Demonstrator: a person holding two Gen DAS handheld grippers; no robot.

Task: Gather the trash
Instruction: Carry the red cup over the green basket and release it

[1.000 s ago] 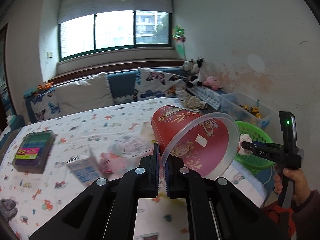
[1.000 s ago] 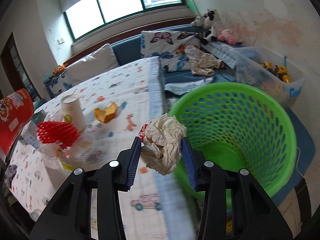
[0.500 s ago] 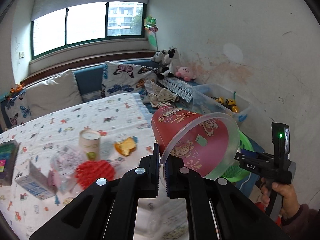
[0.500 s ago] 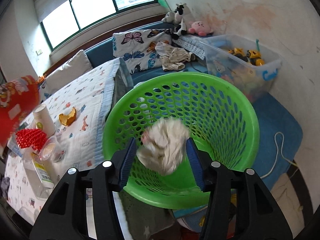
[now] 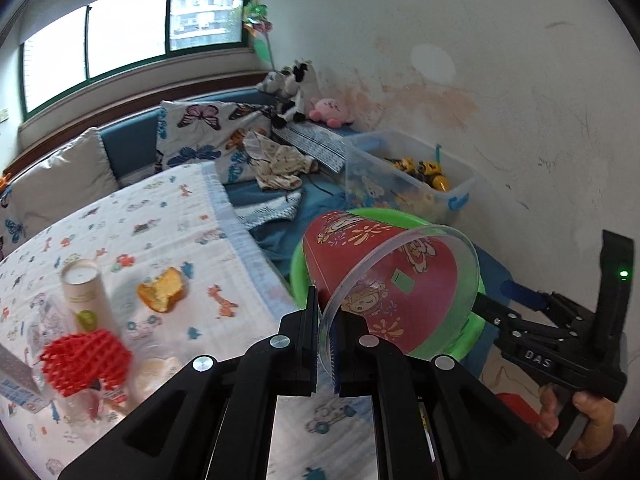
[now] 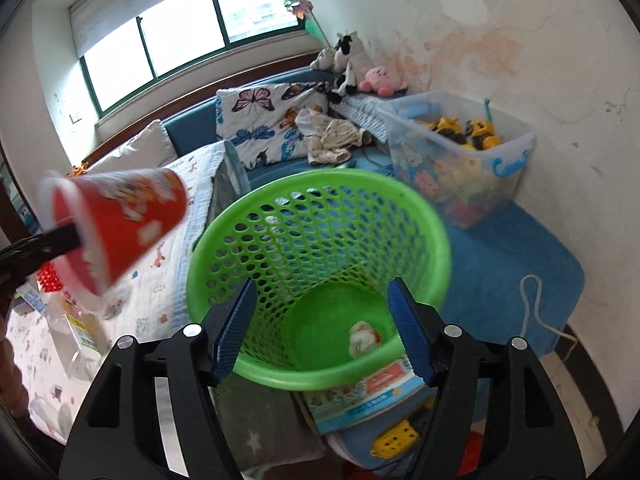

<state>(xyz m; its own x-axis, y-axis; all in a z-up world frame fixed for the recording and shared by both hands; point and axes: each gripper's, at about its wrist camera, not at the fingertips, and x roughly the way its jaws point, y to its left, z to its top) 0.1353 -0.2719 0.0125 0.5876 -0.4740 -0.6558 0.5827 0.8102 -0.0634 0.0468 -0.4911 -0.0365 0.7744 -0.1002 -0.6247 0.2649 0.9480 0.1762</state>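
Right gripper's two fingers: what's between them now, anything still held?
Nothing held. In the right wrist view the right gripper stands open over the green basket; between its fingers only the basket's inside shows, crumpled paper on the bottom.

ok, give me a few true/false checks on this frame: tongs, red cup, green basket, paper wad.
1. The left tongs pinch the rim of the red printed paper cup. True.
2. The right tongs grip the crumpled white paper wad. False: they are open and empty; the wad lies on the bottom of the green perforated plastic basket.
3. The red cup sits inside the basket. False: it is held in the air beside it.
4. The right tongs are above the basket's opening. True.
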